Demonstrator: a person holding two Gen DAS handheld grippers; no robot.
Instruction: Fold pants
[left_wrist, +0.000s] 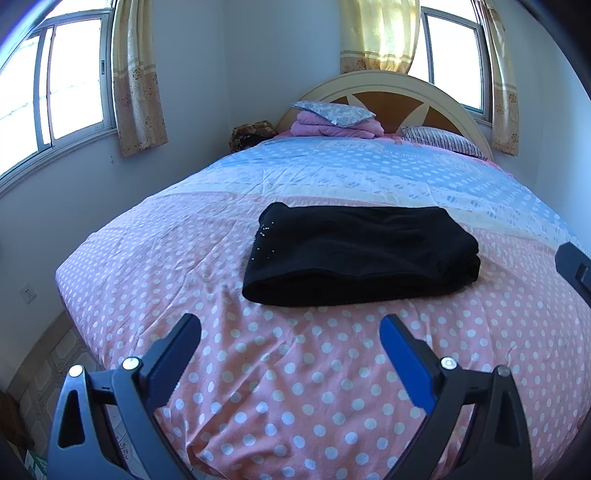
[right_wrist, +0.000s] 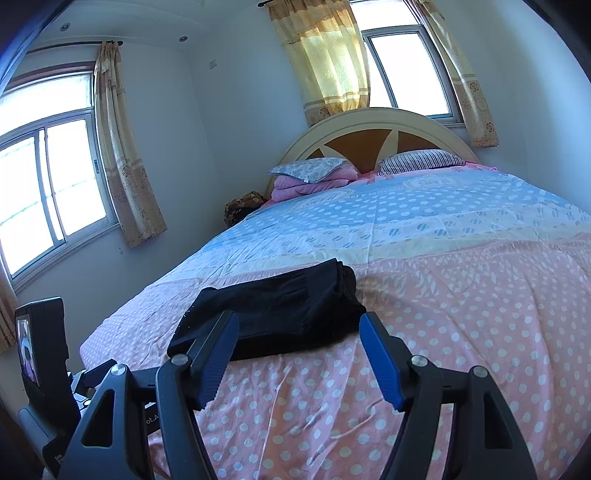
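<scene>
**A:** Item — black pants (left_wrist: 360, 254), folded into a thick rectangular bundle. Location?

**B:** On the polka-dot bedspread (left_wrist: 280, 373), pink section, toward the foot of the bed; well apart from the pillows (left_wrist: 334, 110) and headboard (left_wrist: 399, 86).

**A:** Handling?

**B:** Soft, limp knit by the look of it; light, likely to sag and unfold if lifted by one layer. Not fragile, not slippery. Small sparkly studs near the left end in the left wrist view — nothing to avoid, judging by size.

**A:** Where to grip?

**B:** Best pinched through all layers at a folded edge — near corners, one per gripper, to keep the stack together.

**A:** Orientation?

**B:** Long axis across the bed, left to right in the left wrist view; rounded fold facing the cameras, stacked layer ends showing at the right end.

**A:** Grippers?

**B:** Left gripper (left_wrist: 291, 332): jaws spread wide, nothing between them, short of the bundle. Right gripper (right_wrist: 299, 328): jaws likewise apart, empty, tips just at the near edge; contact not discernible.

**A:** Task status?

**B:** Appears folded; possibly complete.
</scene>
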